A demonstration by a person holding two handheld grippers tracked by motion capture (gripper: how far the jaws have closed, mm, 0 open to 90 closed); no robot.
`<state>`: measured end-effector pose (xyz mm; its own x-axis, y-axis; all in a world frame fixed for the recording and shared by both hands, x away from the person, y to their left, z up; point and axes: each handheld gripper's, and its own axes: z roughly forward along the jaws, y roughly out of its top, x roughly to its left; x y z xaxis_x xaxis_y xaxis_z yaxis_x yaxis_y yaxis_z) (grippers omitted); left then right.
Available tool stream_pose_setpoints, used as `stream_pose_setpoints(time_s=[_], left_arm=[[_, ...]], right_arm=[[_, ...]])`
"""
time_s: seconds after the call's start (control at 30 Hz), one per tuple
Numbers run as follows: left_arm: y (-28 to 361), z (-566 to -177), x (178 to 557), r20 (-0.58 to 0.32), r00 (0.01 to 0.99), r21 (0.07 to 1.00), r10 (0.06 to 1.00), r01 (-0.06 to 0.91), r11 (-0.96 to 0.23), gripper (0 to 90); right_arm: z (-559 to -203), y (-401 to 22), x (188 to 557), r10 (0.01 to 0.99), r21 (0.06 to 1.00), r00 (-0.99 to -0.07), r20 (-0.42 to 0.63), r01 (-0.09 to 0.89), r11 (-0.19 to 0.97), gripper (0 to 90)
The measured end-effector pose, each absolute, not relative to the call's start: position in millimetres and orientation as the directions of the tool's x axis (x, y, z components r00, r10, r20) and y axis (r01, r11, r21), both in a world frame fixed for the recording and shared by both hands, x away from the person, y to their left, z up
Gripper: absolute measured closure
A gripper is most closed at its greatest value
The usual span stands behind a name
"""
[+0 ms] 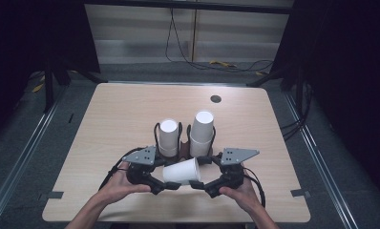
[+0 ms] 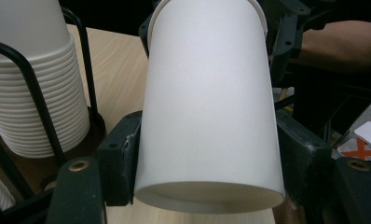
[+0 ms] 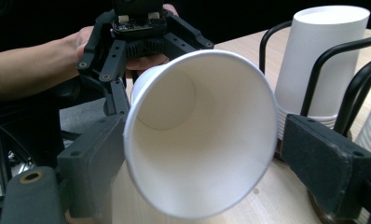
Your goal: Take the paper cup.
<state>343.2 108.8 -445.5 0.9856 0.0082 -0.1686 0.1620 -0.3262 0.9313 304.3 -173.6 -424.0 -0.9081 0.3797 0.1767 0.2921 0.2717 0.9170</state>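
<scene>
A white paper cup hangs on its side just above the table, between the two grippers. My left gripper is shut on its base end; in the left gripper view both pads press the cup's wall. The cup's open mouth faces my right gripper, which stands open around the rim. Its left pad touches the rim, while the right pad stands a little apart. Behind the cup, a black wire holder carries two stacks of upside-down cups.
The light wooden table has a round cable hole at the back right. Tape marks sit near the front corners. Cables lie on the floor behind the table. The holder's wires and a cup stack stand close to my right gripper's right pad.
</scene>
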Motion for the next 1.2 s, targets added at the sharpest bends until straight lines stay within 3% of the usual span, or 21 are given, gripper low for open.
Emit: stream_pose_setpoints(time_s=[0.9,1.2], left_arm=[[103.3,-446.6,340.2,-0.157,0.987,0.937,-0.024,0.141,-0.32,30.7],[104.6,-449.6,343.7,-0.181,0.983,0.93,0.016,0.176,-0.322,16.5]], right_arm=[[-425.3,-170.6,308.0,0.307,0.898,-0.924,0.226,0.32,0.301,21.6],[-424.1,-171.2,309.1,0.321,0.898,-0.923,0.213,0.315,0.308,21.9]])
